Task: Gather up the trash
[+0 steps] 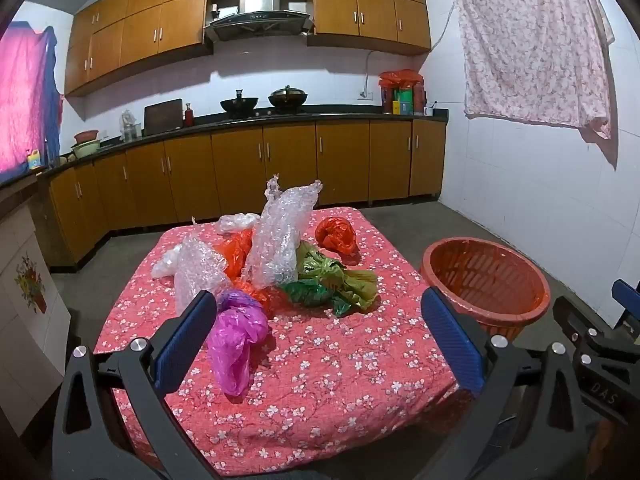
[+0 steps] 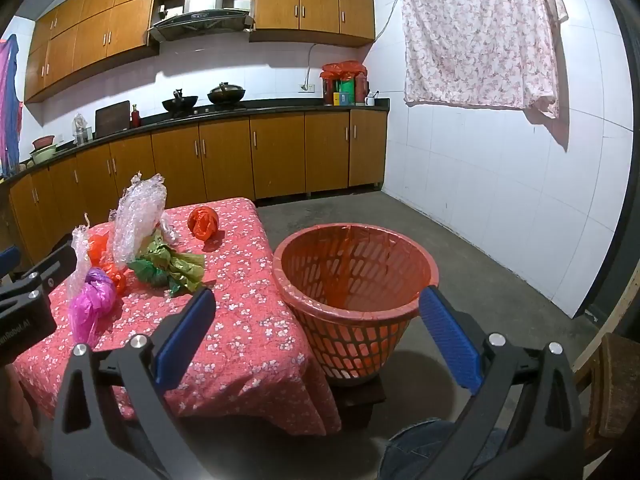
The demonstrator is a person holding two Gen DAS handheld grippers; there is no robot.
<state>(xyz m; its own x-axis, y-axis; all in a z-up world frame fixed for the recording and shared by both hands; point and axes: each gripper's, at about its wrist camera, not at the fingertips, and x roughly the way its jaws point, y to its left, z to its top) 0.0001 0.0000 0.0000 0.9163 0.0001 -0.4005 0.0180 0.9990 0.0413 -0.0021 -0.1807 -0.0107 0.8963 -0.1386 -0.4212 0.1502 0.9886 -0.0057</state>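
A pile of plastic trash lies on the table [image 1: 340,400] with the red floral cloth: a pink bag [image 1: 236,340] nearest, tall clear bubble wrap [image 1: 280,236], a green bag [image 1: 332,284], an orange-red bag [image 1: 336,236]. A red slatted basket [image 1: 484,280] lined with a red bag stands right of the table. My left gripper [image 1: 320,312] is open and empty above the table's near part, the pink bag by its left finger. My right gripper [image 2: 320,308] is open and empty, held in front of the basket [image 2: 356,280]. The pink bag [image 2: 90,304] shows at left there.
Kitchen cabinets and a counter [image 1: 260,120] with woks run along the far wall. A floral cloth [image 1: 536,44] hangs on the right white wall. The basket stands on a dark stool [image 2: 360,396]. A wooden chair [image 2: 608,384] is at lower right. Bare concrete floor [image 2: 460,248] lies beyond the basket.
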